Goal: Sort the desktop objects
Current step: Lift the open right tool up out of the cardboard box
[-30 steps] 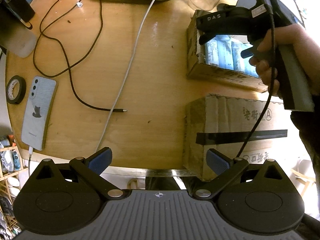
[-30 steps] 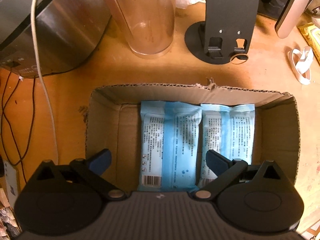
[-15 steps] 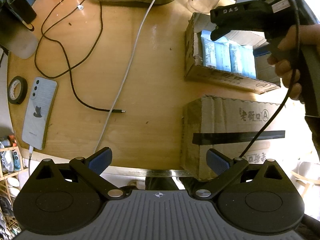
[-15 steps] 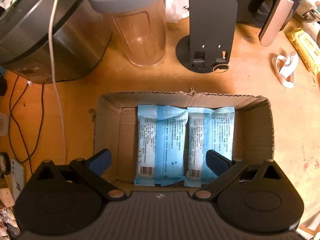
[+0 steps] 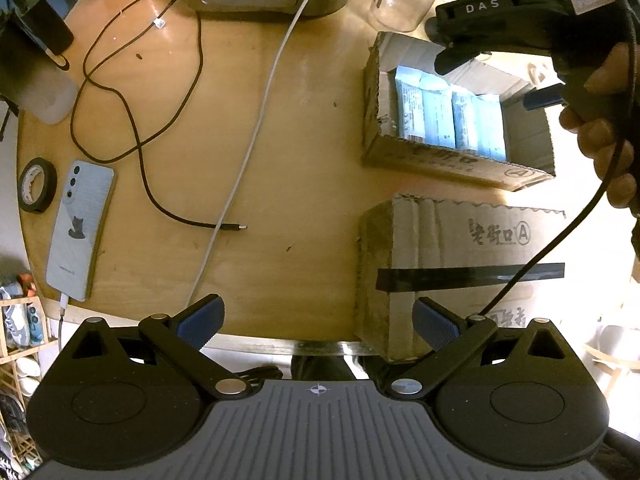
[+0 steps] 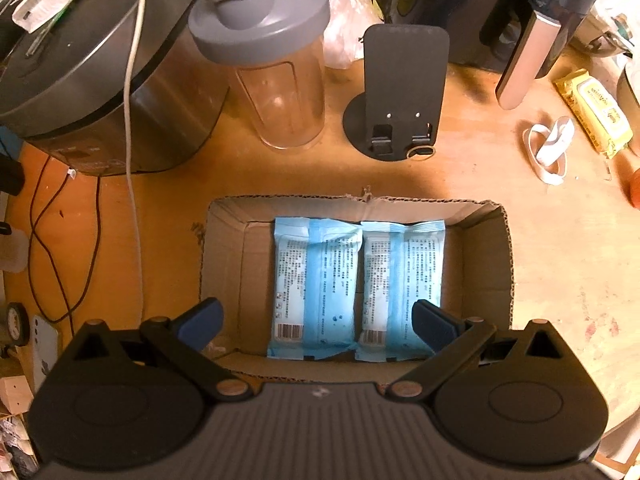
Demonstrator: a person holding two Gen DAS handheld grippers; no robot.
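Observation:
An open cardboard box point(image 6: 224, 248) holds two blue wipe packs point(image 6: 316, 284) lying side by side; it also shows in the left wrist view point(image 5: 452, 160). My right gripper point(image 6: 316, 320) is open and empty, high above the box's near edge. My left gripper point(image 5: 318, 320) is open and empty at the table's front edge, beside a closed taped carton point(image 5: 460, 256). A phone point(image 5: 80, 232), a tape roll point(image 5: 36, 184) and a black cable point(image 5: 136, 120) lie at the left.
A cooker point(image 6: 80, 80), a shaker bottle point(image 6: 276, 72) and a black stand point(image 6: 400, 92) stand behind the box. A yellow wipe pack point(image 6: 596, 112) and a white strap point(image 6: 550, 148) lie at the right. A white cable point(image 5: 256, 112) crosses the table.
My right gripper has risen and pulled back from the open box, so the box looks smaller. Both grippers stayed open. The left gripper has barely moved.

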